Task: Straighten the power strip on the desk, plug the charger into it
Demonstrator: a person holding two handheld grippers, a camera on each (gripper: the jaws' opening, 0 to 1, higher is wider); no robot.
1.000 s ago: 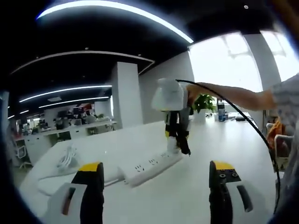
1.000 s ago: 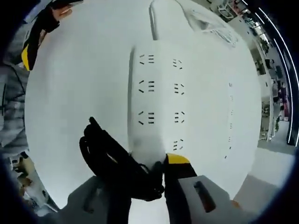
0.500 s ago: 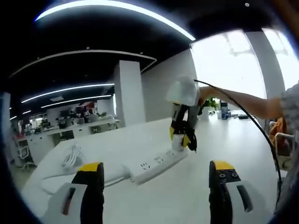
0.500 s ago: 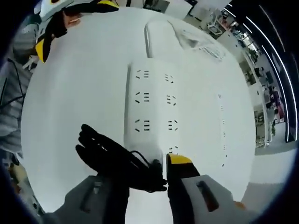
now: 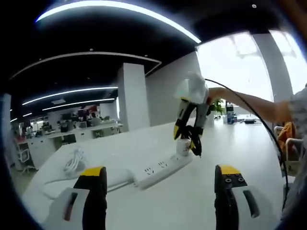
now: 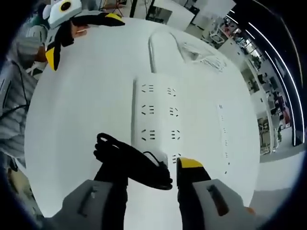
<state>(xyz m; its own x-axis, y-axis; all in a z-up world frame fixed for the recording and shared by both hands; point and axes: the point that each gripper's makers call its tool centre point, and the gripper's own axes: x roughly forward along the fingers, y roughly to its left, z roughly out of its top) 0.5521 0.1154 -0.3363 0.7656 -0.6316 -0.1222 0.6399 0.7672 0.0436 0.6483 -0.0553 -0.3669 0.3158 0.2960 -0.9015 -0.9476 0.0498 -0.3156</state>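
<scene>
A white power strip (image 5: 160,167) (image 6: 156,115) lies on the white desk (image 5: 192,201). At its near end stands a small white charger (image 5: 182,147) (image 6: 161,156) with a bundled black cable (image 6: 129,160) (image 5: 193,135). My right gripper (image 5: 187,136) (image 6: 151,175) hangs tilted just above the charger, jaws partly parted, the cable bundle draped across one finger. My left gripper (image 5: 160,175) (image 6: 82,37) is held back from the strip, open with nothing in it.
A coil of white cable (image 5: 72,163) (image 6: 201,57) lies beyond the strip's far end, where the strip's own white cord (image 6: 153,43) runs off. A person's arm (image 5: 249,98) reaches in behind the right gripper. Office desks (image 5: 67,132) and a plant (image 5: 213,105) stand farther back.
The right gripper's jaws have widened and it has lifted and tilted off the charger, which stays on the strip's end. The left gripper stays open and still.
</scene>
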